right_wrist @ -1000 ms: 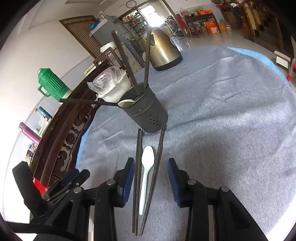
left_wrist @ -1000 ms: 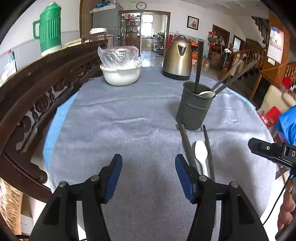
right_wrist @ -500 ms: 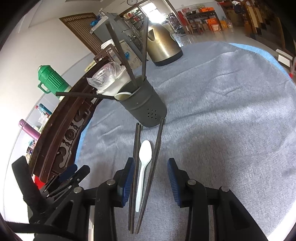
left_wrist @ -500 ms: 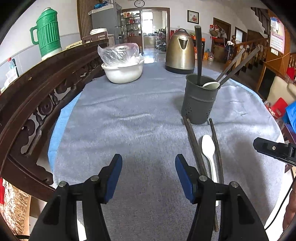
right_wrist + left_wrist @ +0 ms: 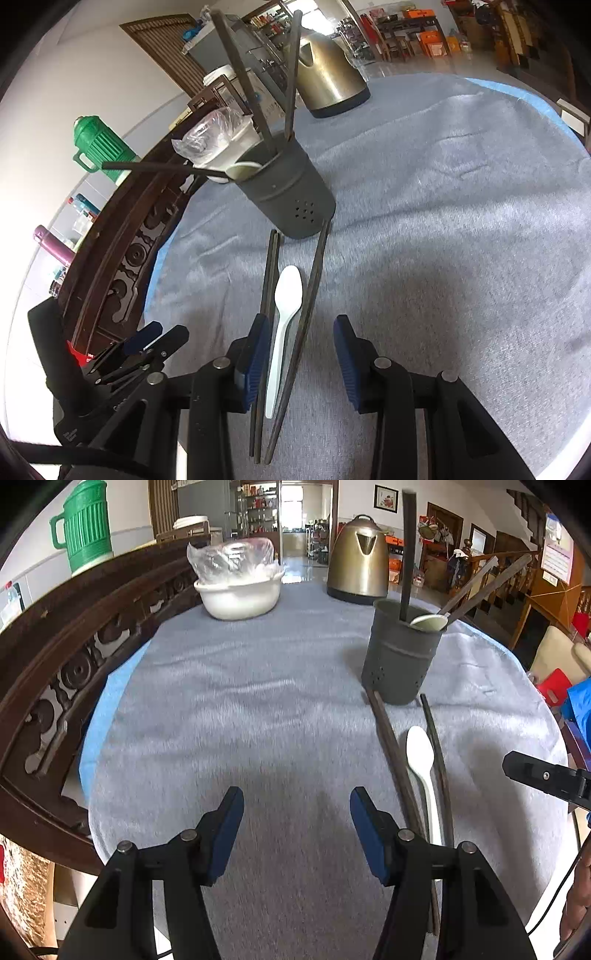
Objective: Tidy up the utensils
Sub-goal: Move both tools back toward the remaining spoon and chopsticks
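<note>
A dark grey utensil holder [image 5: 400, 657] [image 5: 288, 195] stands on the grey tablecloth, with several dark chopsticks and a white spoon in it. In front of it lie a white plastic spoon [image 5: 421, 753] [image 5: 288, 291], a pair of dark chopsticks [image 5: 391, 746] [image 5: 269, 277] to its left and a single chopstick [image 5: 436, 746] [image 5: 314, 277] to its right. My right gripper [image 5: 300, 332] hovers open over the spoon's handle and the single chopstick. My left gripper [image 5: 295, 812] is open over bare cloth, left of the utensils, holding nothing.
A brass kettle [image 5: 358, 568] and a white bowl [image 5: 240, 598] with a plastic bag stand at the back of the table. A carved dark wooden rail [image 5: 74, 657] runs along the left edge, with a green jug [image 5: 86, 524] behind it. A hand [image 5: 576, 904] shows at the right.
The left gripper has sunk a little toward the table, so the holder and loose utensils look nearer. The right gripper has stayed nearly still. Neither pair of jaws has changed width.
</note>
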### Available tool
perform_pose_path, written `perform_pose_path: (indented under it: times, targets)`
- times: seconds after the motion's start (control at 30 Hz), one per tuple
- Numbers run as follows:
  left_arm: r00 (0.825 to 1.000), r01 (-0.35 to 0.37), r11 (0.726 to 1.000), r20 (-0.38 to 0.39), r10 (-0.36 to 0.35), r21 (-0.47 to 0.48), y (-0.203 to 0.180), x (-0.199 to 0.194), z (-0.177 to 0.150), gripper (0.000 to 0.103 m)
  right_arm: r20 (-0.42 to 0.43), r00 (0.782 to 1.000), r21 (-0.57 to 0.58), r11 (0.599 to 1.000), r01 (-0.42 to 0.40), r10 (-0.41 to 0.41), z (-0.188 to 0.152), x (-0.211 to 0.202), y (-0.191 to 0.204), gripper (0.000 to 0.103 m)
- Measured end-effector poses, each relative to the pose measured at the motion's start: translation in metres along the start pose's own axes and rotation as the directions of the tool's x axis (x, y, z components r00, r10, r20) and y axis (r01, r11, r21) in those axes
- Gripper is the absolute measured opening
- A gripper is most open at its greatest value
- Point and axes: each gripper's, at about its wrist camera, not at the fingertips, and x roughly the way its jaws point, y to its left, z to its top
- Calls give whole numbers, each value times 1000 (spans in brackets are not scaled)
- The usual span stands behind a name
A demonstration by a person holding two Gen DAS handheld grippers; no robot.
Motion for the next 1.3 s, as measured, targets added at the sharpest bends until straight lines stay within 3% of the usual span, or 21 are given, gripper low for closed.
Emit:
perform_pose_path:
  times: [0.33, 0.5, 0.7, 1.17, 1.3]
  targets:
    - [1000, 30, 999, -7, -30, -15, 2, 1, -5, 62, -42, 999, -14, 1000, 1, -2, -9, 13, 5, 40]
    - [995, 97, 995, -27, -98, -11, -5, 7, -4, 63, -66, 998, -22, 1000, 17, -19, -17, 24, 3, 39]
    - [981, 187, 982, -50, -186, 13, -17, 29, 19, 64, -65, 998, 1, 1000, 27, -27, -17, 26, -7, 39]
    - [978, 164, 986, -137, -159, 28, -41, 80, 49, 64, -39, 999, 55, 998, 31, -28, -7, 20, -24, 39]
    - [980, 162, 985, -125, -154, 53, -46, 82, 48, 66, -36, 999, 65, 997, 31, -28, -6, 19, -28, 39]
